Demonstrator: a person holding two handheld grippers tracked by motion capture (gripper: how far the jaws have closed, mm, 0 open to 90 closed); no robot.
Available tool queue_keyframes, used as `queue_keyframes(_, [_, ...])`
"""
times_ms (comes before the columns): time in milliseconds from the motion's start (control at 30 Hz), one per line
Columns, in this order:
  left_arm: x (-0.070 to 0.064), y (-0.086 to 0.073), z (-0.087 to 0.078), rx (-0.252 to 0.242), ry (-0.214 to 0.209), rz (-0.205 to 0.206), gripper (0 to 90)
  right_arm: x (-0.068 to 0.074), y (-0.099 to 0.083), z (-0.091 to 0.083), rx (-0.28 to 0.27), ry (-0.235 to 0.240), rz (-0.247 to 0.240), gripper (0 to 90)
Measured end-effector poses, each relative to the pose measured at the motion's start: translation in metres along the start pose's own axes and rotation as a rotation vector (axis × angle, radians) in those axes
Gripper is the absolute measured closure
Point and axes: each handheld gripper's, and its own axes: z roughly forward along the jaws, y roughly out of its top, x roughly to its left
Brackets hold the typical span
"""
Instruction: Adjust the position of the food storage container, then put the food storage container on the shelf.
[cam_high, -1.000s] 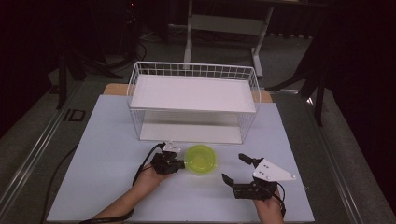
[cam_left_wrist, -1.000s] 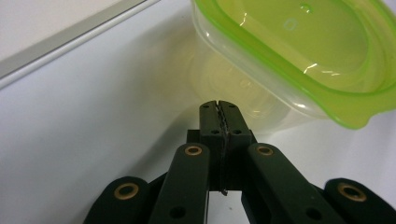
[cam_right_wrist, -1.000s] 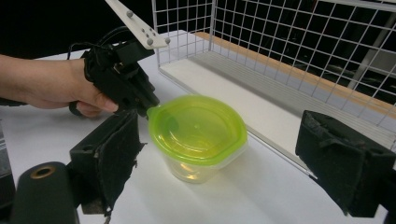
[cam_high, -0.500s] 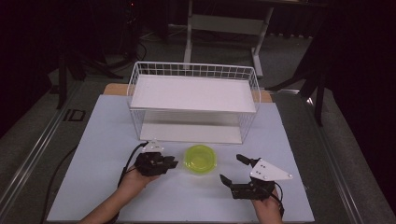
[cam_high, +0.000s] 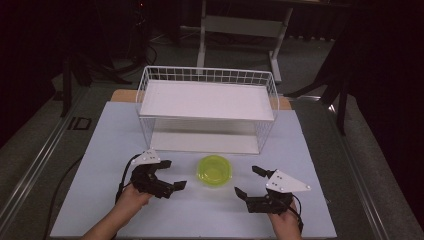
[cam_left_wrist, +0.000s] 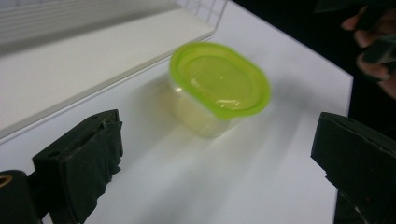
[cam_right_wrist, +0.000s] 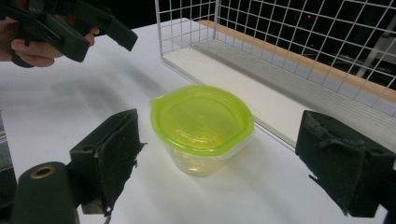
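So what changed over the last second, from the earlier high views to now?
The left gripper let go of the clear plastic tub with the lime-green lid and drew back to the left, fingers open. The tub, the white wire basket and the open right gripper stayed put.

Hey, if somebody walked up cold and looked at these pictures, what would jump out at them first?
The small clear plastic container with a lime-green lid stands alone on the white table, bright against everything else. Flanking it, apart from it, are the left gripper and right gripper, both with jaws spread and aimed at it. Behind it sits the white wire basket holding a white shelf board.
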Motion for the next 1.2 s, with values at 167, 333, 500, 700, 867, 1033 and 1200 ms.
queue_keyframes(167, [-0.009, 0.008, 0.003, -0.004, -0.027, 0.025, 3.1, 0.004, 0.003, -0.001, -0.008, -0.009, -0.005, 13.8])
queue_keyframes(333, [-0.017, 0.017, 0.007, -0.007, -0.042, 0.04, 3.1, 0.008, 0.009, -0.004, -0.03, -0.056, -0.021, 16.5])
queue_keyframes(500, [-0.019, 0.027, 0.008, -0.012, -0.048, 0.052, 3.1, 0.009, 0.017, -0.005, -0.008, -0.058, -0.041, 19.5])
queue_keyframes(700, [-0.017, 0.036, 0.008, -0.024, -0.045, 0.05, 3.1, 0.007, 0.024, -0.004, 0.008, -0.061, -0.044, 16.4])
queue_keyframes(867, [-0.012, 0.043, 0.012, -0.036, -0.053, 0.037, 3.7, -0.003, 0.029, 0.0, -0.009, -0.073, 0.003, 13.4])
queue_keyframes(1033, [-0.005, 0.05, 0.023, -0.018, -0.071, 0.014, 4.7, -0.012, 0.032, 0.01, 0.025, -0.084, 0.062, 11.7])
queue_keyframes(1200, [-0.002, 0.054, 0.039, 0.027, -0.072, -0.004, 4.8, -0.02, 0.029, 0.027, 0.048, -0.066, 0.158, 11.4])
